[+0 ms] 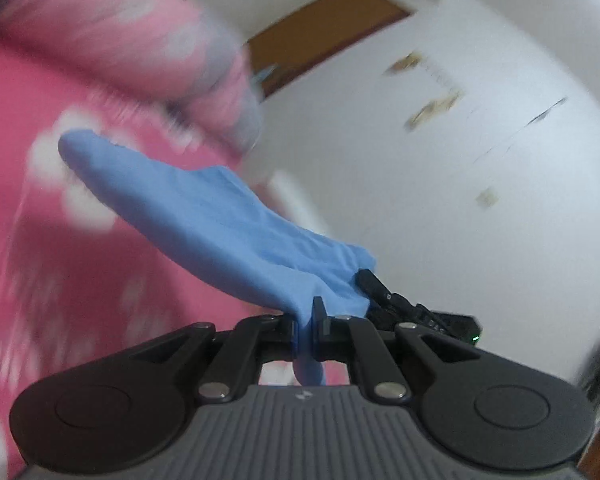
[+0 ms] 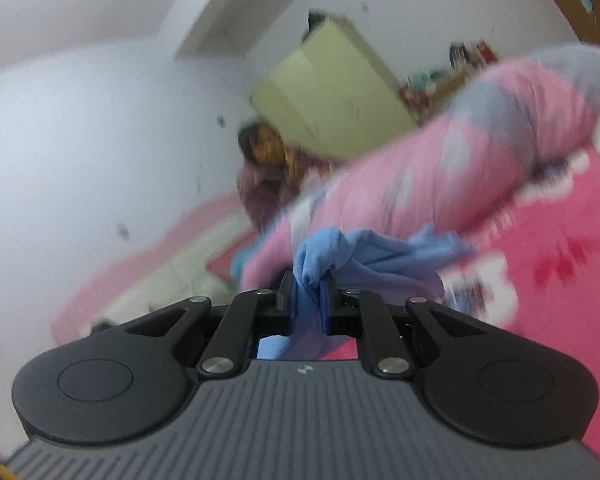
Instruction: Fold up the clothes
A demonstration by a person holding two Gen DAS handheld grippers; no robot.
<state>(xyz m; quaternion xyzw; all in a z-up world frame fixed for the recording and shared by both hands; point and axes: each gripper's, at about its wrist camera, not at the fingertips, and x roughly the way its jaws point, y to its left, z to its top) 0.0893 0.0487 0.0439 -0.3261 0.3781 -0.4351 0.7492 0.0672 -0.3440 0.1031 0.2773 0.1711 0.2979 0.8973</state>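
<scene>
A light blue garment (image 1: 204, 216) stretches from my left gripper (image 1: 306, 320) up and to the left, over the pink bed. The left jaws are shut on a bunched edge of it, and cloth hangs down through them. In the right wrist view the same blue garment (image 2: 340, 252) bunches above my right gripper (image 2: 308, 292), whose jaws are shut on a fold of it. The other gripper (image 1: 412, 312) shows as a black shape just right of the blue cloth in the left wrist view. Both views are motion-blurred.
A pink bedspread with white flowers (image 1: 60, 260) covers the bed. A rolled pink and grey quilt (image 2: 480, 152) lies across it. A person (image 2: 264, 168) sits at the far end by the white wall. A pale yellow cabinet (image 2: 332, 92) stands behind.
</scene>
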